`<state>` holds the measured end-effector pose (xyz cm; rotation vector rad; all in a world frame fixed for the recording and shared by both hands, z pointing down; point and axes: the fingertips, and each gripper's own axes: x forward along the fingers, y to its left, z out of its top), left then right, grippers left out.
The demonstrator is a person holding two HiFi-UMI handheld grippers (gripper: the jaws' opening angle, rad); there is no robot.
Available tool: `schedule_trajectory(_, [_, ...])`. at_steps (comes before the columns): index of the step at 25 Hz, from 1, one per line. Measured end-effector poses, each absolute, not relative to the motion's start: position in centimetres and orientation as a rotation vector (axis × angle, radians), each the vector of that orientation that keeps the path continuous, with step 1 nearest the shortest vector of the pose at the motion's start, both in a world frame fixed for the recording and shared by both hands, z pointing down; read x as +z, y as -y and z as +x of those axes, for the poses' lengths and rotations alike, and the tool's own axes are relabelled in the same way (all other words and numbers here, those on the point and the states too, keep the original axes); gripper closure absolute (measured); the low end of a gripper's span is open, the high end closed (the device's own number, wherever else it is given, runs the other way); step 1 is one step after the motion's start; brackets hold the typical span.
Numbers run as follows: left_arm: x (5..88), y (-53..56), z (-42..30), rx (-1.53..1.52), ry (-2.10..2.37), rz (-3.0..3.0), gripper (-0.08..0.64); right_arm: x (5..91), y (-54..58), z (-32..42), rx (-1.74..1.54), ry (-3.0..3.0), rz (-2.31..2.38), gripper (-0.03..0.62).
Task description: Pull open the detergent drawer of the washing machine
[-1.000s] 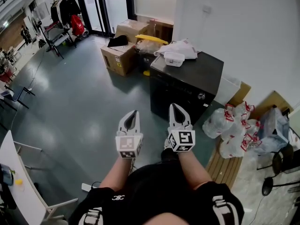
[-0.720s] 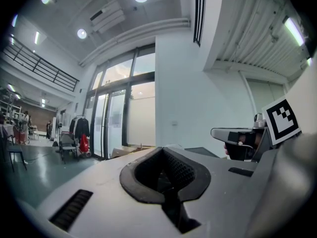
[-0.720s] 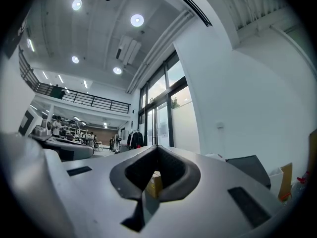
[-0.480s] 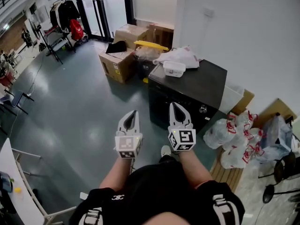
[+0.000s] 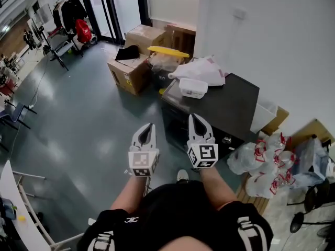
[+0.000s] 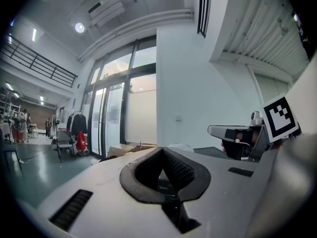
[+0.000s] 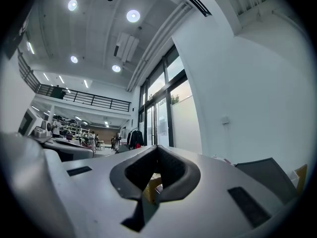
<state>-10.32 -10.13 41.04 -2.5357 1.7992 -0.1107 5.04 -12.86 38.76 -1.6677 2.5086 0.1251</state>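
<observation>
Against the wall (image 5: 293,46) stands the black, box-shaped, flat-topped washing machine (image 5: 230,109).

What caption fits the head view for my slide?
Left gripper and right gripper, both shut and empty, held in front of the black washing machine.

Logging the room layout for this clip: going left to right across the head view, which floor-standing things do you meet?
Clothes rack → cardboard box → washing machine → black chair. The plastic bags overlap the machine and the chair, so they are left out.
</observation>
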Motion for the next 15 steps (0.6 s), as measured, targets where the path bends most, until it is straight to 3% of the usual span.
schedule_trajectory(15, [41.0,26.0,-5.5,-0.126,-1.85,-2.543,0.557,38.7,28.7,8.2,0.095,-2.601,-1.583,0.592])
